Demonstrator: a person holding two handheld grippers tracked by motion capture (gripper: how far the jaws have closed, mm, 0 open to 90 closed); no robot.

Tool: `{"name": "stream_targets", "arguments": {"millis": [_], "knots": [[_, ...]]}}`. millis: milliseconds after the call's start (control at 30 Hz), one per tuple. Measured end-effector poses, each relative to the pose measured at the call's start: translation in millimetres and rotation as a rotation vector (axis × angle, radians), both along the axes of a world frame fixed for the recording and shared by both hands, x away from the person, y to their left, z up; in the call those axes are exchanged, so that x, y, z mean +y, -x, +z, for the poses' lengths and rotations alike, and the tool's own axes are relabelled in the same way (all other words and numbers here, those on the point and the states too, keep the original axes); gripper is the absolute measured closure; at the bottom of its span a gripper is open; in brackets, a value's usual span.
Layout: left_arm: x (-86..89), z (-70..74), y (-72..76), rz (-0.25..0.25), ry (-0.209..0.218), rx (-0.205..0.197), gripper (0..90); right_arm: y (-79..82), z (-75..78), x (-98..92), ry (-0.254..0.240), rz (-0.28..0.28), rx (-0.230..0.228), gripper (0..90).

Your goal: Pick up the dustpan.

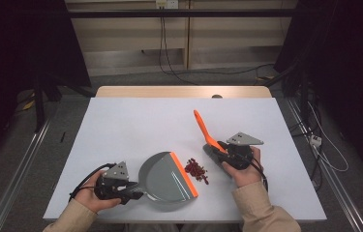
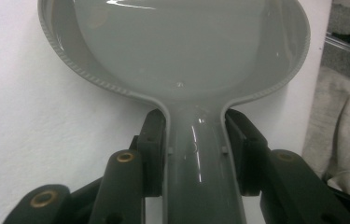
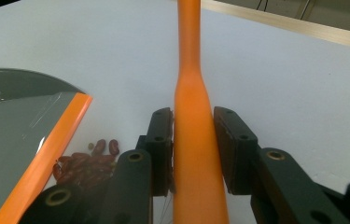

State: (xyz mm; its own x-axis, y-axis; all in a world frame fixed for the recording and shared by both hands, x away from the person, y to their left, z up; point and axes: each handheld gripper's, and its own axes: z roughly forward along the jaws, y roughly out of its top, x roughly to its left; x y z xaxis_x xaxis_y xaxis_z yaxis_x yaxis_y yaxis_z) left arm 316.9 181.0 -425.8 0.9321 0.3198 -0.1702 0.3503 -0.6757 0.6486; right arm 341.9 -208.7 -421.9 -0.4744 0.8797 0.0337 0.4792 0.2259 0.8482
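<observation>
White table (image 1: 121,121), grey floor, cables behind. Left gripper (image 2: 196,140) clamped on grey dustpan (image 1: 167,176) handle, pan flat on table. Red beans (image 1: 196,169) just beside its orange lip. Right gripper (image 3: 193,140) gripping orange brush handle (image 3: 192,116), beans to its left.

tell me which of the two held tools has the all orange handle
The brush in the right gripper: its handle is orange throughout. The dustpan has a grey handle and only an orange front lip.
</observation>
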Motion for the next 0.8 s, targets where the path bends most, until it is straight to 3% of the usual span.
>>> {"name": "stream_targets", "arguments": {"millis": [267,667,800], "knots": [[-5.8,-1.5,3.7,-0.004,-0.003,-0.007,62.7,6.0,1.5,1.6,0.048,-0.010,0.003,70.9],[-8.5,-4.5,2.9,0.002,0.015,0.001,62.7,2.9,-0.1,1.6,0.062,-0.032,0.078,70.4],[-8.6,-4.6,2.9,0.003,0.014,0.000,62.6,4.9,-1.9,1.2,0.028,-0.058,0.075,70.8]]}}
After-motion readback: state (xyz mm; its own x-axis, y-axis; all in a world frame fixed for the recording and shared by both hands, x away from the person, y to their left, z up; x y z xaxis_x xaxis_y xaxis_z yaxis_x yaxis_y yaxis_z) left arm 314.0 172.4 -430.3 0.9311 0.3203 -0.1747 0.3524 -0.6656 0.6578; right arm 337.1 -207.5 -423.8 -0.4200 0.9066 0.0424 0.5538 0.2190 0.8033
